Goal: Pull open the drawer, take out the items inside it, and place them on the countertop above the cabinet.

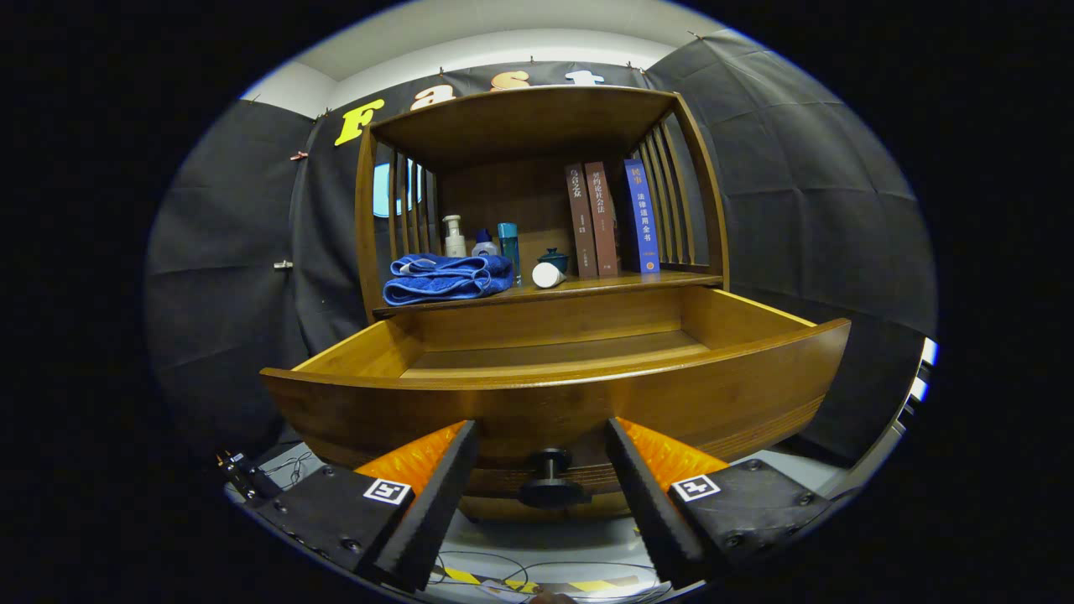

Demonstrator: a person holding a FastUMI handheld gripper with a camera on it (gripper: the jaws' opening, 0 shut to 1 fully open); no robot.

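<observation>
Ridged gripper [542,478] fingers spread around round knob [550,482], curved wooden drawer [587,403]

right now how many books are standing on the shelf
3 upright hardcover books, side by side right of the small teal lidded bowl: dark brown book, reddish brown book, blue book. Nothing seems hidden.

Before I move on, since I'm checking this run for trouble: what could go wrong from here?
1. The knob sits between the open jaws of the gripper, untouched by either; lifting straight up may snag it.
2. The drawer is pulled far out, so pressing on its front could strain or tip it.
3. The towel and white bottle lie near the shelf edge; a careless reach might knock them into the drawer.
</observation>
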